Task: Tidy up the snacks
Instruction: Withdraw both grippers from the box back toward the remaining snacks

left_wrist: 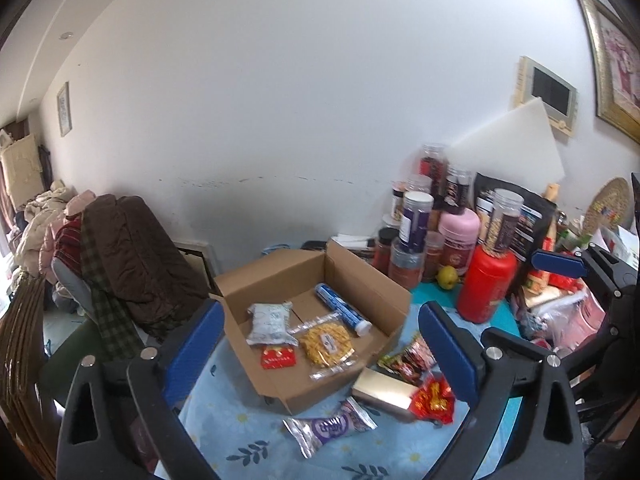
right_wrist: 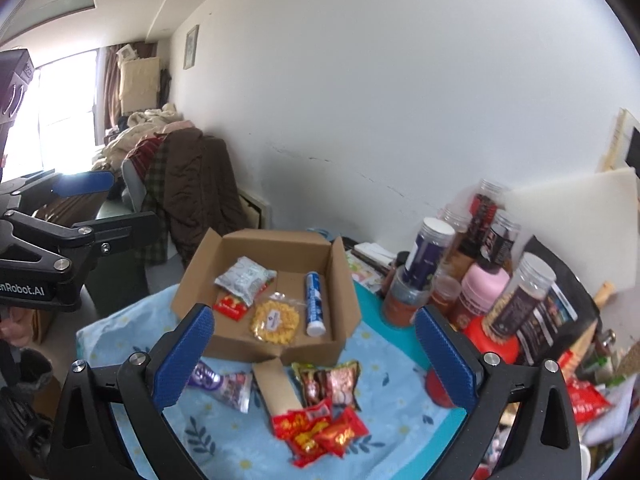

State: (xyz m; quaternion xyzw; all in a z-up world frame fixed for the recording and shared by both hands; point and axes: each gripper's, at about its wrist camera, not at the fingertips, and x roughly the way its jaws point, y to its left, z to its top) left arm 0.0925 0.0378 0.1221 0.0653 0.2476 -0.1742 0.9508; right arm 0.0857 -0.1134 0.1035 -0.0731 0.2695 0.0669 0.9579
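Both our grippers wide open, holding nothing

Our left gripper [left_wrist: 320,344] and right gripper [right_wrist: 314,346] hover above the cardboard box [left_wrist: 360,280]; loose snack packets [right_wrist: 320,432] lie at its six o'clock.

White wall [left_wrist: 280,100], scuffed low. Bright window [right_wrist: 60,120] far left, curtain [right_wrist: 110,80] beside. Chair [left_wrist: 72,284] piled with clothes [left_wrist: 132,252]. Framed picture [left_wrist: 616,60] at right.

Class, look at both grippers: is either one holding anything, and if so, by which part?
Nothing is held. The left gripper and right gripper both stand open and empty.
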